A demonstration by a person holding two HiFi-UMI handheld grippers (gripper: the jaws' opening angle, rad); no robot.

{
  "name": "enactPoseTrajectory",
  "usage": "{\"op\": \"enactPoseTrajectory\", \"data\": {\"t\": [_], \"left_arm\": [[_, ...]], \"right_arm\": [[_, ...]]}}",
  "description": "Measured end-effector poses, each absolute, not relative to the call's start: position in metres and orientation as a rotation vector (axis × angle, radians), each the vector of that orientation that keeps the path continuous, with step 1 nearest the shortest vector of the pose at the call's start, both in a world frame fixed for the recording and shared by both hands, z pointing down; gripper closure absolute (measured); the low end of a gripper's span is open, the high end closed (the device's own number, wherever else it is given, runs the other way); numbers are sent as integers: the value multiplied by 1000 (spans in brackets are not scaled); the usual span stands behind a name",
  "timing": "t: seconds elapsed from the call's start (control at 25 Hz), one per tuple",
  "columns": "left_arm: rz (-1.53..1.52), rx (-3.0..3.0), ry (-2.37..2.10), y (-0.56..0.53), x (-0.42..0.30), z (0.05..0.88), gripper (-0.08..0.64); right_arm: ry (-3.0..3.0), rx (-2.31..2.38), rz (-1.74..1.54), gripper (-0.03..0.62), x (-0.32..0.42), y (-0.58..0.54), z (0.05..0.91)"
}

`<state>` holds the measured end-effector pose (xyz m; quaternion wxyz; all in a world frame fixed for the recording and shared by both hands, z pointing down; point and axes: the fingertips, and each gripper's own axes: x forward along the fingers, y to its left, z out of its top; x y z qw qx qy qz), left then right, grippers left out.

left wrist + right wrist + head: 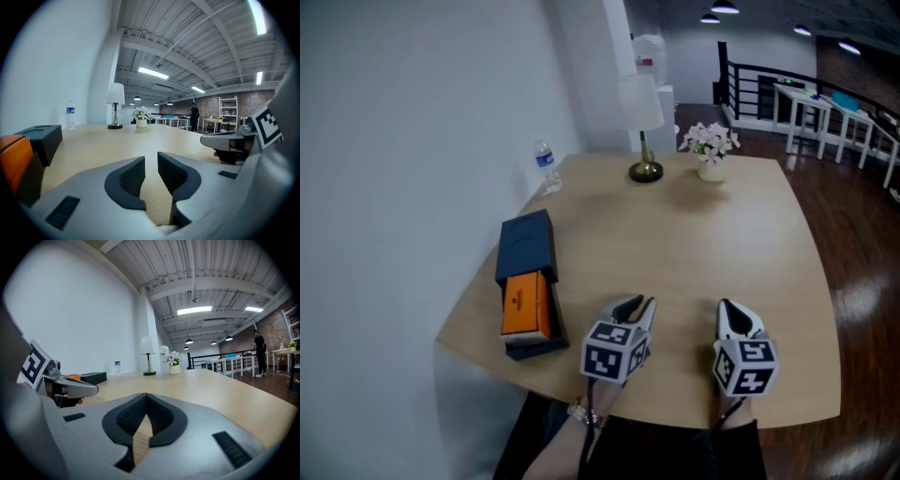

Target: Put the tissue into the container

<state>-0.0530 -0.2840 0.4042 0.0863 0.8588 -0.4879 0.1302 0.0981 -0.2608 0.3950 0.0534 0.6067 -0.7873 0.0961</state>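
Both grippers were low over the near edge of the light wooden table [722, 253], side by side but apart, jaws pointing away from the person. Left gripper [636, 302]: its own view showed the two dark ribbed pads close together with a narrow slit between them, bare tabletop visible through the slit, nothing between the pads. Right gripper [733, 307]: its own view showed the pad tips meeting at the front, with only a small wedge of tabletop visible behind them; closed and empty. Each gripper appeared at the edge of the other's view, level with it. Dark blue container [525, 246] was at the table's left edge, to the left of the left gripper and a little farther back. An orange pack [525, 305] lay in the container's nearer half, on a dark base, with the darker block-shaped part just behind it and touching it. Could not tell from any view whether the orange pack was the tissue; no other candidate could be made out. Neither gripper was touching the container or the pack. At the far edge of the table: a clear water bottle [547, 167] to the left by the wall, a lamp [642, 131] with a white shade and brass foot near the middle, and a small white pot of pale flowers [710, 150] just to its right. Middle of the table was bare wood.
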Motion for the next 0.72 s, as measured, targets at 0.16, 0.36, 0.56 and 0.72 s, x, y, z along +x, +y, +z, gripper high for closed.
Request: {"op": "enactPoseTrajectory", "data": {"t": [0.16, 0.36, 0.56, 0.72], "left_arm": [[300, 2520, -1509, -287, -64, 407, 558], [280, 2534, -1505, -286, -65, 403, 560], [273, 2546, -1482, -284, -61, 403, 560], [274, 2549, -1477, -284, -60, 403, 560]], "right_arm": [[-2404, 1837, 292, 583, 95, -263, 396], [-2404, 1834, 291, 583, 93, -263, 394], [-2394, 1834, 295, 584, 95, -261, 394], [-2394, 1830, 301, 588, 95, -262, 395]]}}
